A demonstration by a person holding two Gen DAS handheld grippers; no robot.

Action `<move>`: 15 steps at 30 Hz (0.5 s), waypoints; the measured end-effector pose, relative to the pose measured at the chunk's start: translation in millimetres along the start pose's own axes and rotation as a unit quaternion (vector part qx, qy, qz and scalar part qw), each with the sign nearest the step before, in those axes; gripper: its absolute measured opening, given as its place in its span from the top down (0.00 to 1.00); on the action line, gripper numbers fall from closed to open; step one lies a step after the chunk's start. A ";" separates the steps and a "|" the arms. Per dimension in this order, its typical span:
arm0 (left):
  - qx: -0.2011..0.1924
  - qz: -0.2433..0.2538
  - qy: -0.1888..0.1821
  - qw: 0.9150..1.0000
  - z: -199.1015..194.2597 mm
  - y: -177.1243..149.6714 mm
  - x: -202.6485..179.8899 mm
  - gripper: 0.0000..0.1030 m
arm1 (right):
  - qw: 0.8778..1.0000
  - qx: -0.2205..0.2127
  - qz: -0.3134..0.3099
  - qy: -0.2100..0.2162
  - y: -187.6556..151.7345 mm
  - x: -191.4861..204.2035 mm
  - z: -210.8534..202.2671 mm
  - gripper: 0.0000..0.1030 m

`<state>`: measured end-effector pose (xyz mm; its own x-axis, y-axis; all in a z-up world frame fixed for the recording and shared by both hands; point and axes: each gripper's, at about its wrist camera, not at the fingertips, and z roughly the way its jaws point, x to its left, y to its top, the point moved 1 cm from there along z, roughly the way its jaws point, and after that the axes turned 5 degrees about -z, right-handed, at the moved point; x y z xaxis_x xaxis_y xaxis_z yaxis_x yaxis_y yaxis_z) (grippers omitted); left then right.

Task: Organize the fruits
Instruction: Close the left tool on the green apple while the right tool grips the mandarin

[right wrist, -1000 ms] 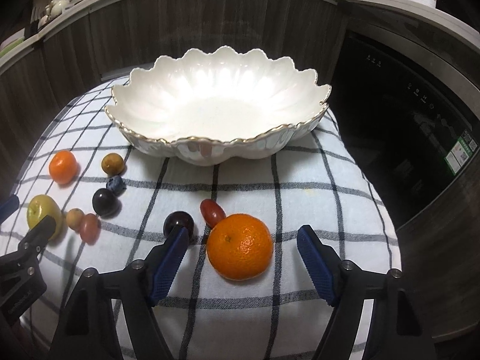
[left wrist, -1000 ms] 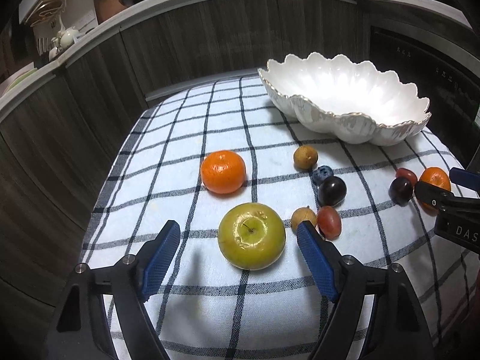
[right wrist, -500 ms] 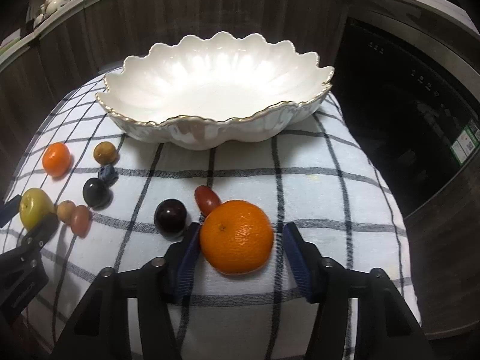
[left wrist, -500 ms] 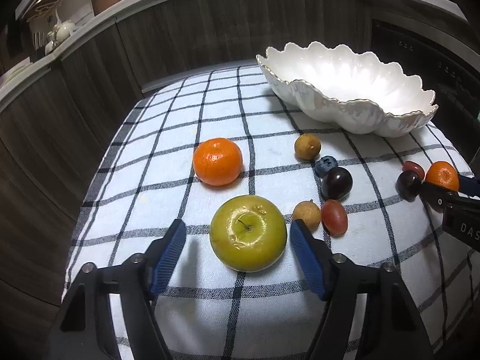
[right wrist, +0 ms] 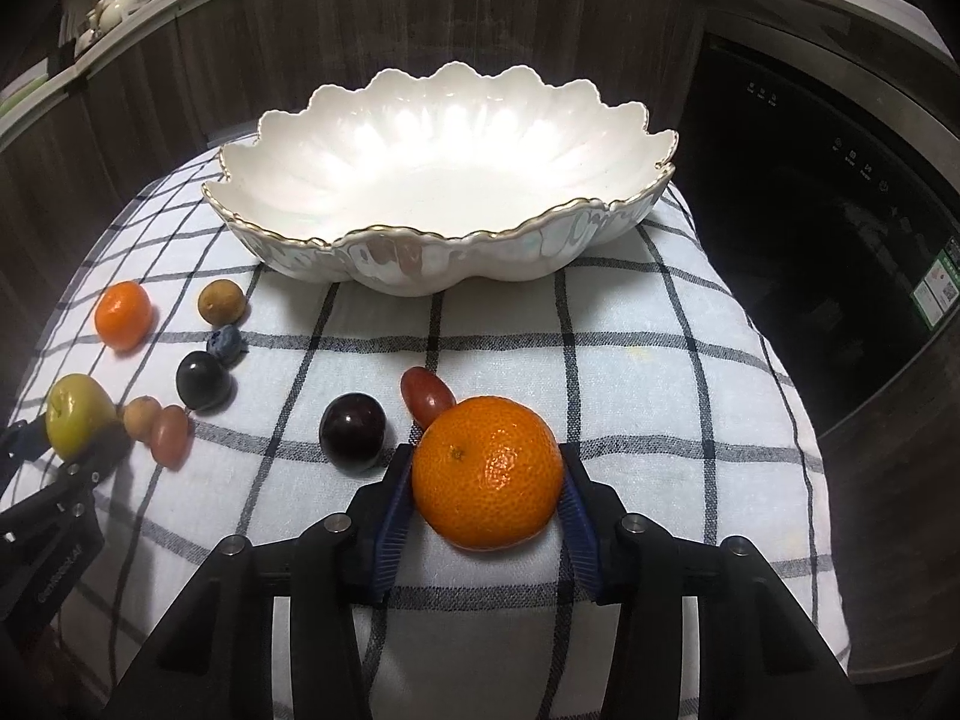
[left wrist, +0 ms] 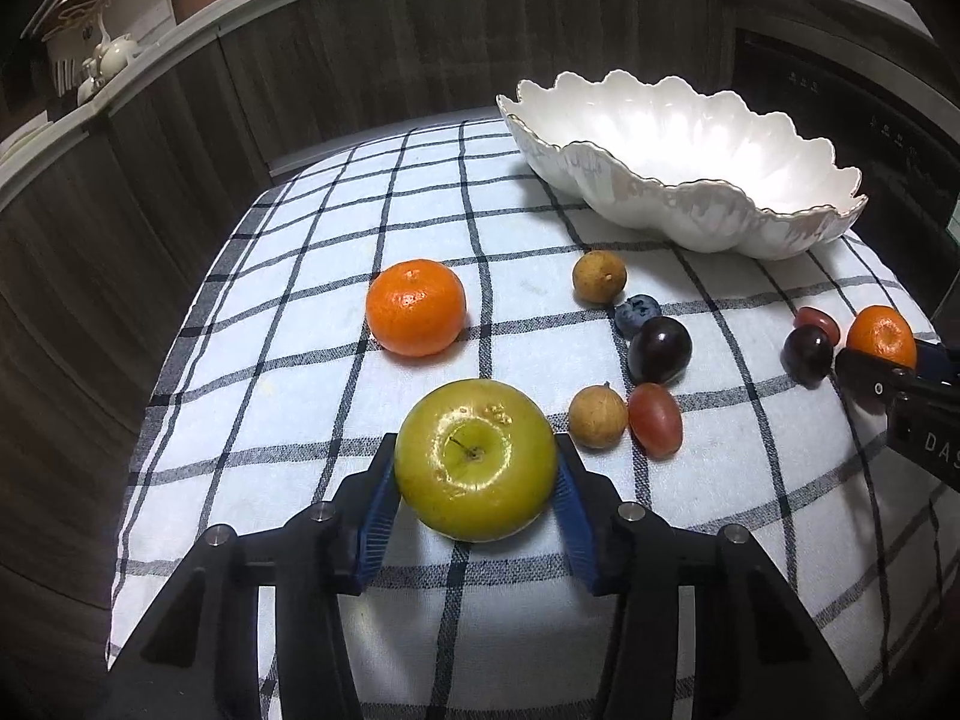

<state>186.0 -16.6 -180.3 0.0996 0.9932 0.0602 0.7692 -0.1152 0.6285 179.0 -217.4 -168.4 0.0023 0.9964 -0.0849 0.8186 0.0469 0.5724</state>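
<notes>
Fruits lie on the checked cloth [left wrist: 312, 396] before the empty bowl [right wrist: 444, 267]. Your left gripper [left wrist: 475, 474] has just closed on the apple [left wrist: 475, 459], your right gripper [right wrist: 487, 471] on the orange [right wrist: 487, 471]: firm, smooth-skinned, likely to roll; hold them at their widest girth.

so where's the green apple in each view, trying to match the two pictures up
Left wrist view: the green apple sits low at centre, between the blue pads of the left gripper, which press on its sides.
Right wrist view: the same apple is small at the far left edge, with a tan fruit beside it.
Shared landmark: the white scalloped bowl, upper right in the left view, upper centre in the right.
</notes>
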 end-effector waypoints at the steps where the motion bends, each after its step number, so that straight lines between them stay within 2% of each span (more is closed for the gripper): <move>1: -0.001 0.001 0.000 1.000 -1.5 0.1 -0.3 0.54 | 1.000 -0.001 0.000 0.000 -0.2 -0.1 -1.6 0.55; 15: -0.029 0.002 -0.002 1.000 -31.7 9.7 -1.8 0.54 | 1.000 -0.023 0.003 0.008 1.9 -2.8 -24.2 0.55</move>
<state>173.3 -19.0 -149.7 0.1049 0.9926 0.0603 0.7306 -0.1181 0.6725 166.7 -218.4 -147.4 -0.0022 0.9976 -0.0690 0.7917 0.0438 0.6093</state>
